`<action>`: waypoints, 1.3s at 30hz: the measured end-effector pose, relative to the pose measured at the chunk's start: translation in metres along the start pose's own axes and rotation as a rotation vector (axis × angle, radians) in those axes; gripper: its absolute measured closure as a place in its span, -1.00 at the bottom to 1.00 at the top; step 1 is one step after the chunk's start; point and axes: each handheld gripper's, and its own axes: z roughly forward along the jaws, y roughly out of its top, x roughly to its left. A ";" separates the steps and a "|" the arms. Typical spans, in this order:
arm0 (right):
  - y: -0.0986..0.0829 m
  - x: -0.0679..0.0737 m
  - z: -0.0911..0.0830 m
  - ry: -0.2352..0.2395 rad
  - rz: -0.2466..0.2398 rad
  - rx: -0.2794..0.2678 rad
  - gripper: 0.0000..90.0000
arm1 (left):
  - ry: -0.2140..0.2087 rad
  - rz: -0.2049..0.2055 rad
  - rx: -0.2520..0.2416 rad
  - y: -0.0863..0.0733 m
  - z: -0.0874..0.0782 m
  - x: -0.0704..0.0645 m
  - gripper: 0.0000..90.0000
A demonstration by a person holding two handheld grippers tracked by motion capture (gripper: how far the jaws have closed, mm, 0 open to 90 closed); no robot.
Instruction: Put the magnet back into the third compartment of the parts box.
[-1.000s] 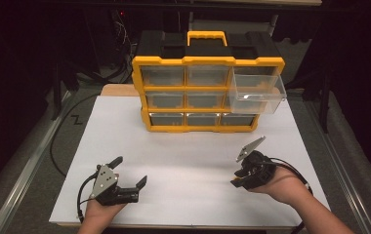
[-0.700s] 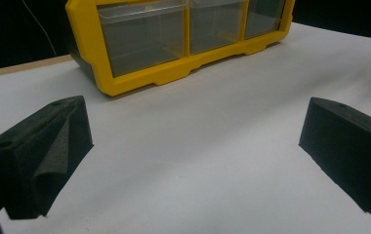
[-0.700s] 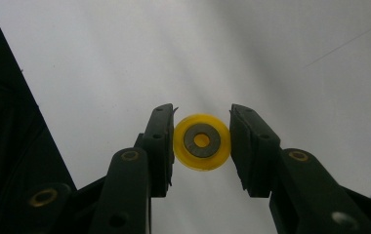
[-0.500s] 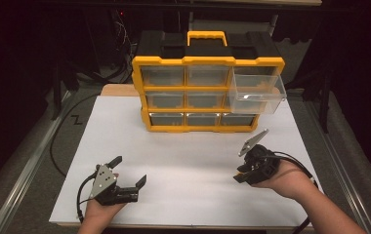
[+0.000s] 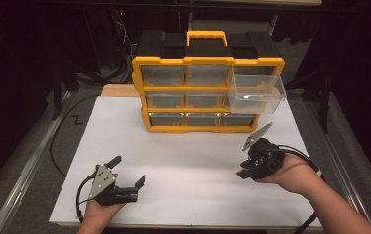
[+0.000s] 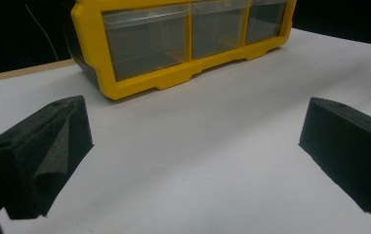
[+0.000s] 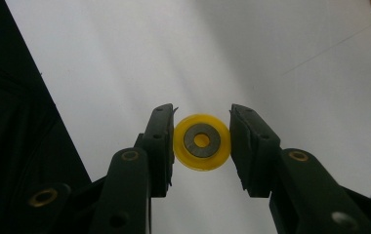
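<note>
Pinching a small yellow plastic disc with a grey metal ring at its centre (image 7: 202, 141), the right gripper (image 7: 202, 141) has its two black jaws pressed against the disc's opposite edges, holding it just above the white table surface (image 5: 193, 161). From the high view that gripper (image 5: 250, 163) sits near the table's right side, in front of the yellow-and-black parts organiser with clear drawers (image 5: 208, 92), whose upper right clear plastic drawer (image 5: 257, 92) is pulled out (its contents are too faint to tell). The step in hand looks like carrying the disc to that open drawer. Next, the move calls for lifting the disc forward and up over the drawer's rim, then easing the jaws apart. Left gripper (image 5: 127, 180) rests low near the front edge, jaws spread wide and empty.
</note>
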 end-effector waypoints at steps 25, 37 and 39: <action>0.013 -0.008 -0.038 0.009 -0.009 -0.011 0.44 | 0.000 0.010 0.001 -0.001 0.003 -0.002 -1.00; 0.025 -0.008 -0.056 0.008 -0.031 0.003 0.44 | 0.000 0.013 -0.001 -0.001 0.003 -0.002 -1.00; 0.026 -0.008 -0.059 0.005 -0.037 0.005 0.44 | -0.001 0.015 -0.001 -0.001 0.003 -0.002 -1.00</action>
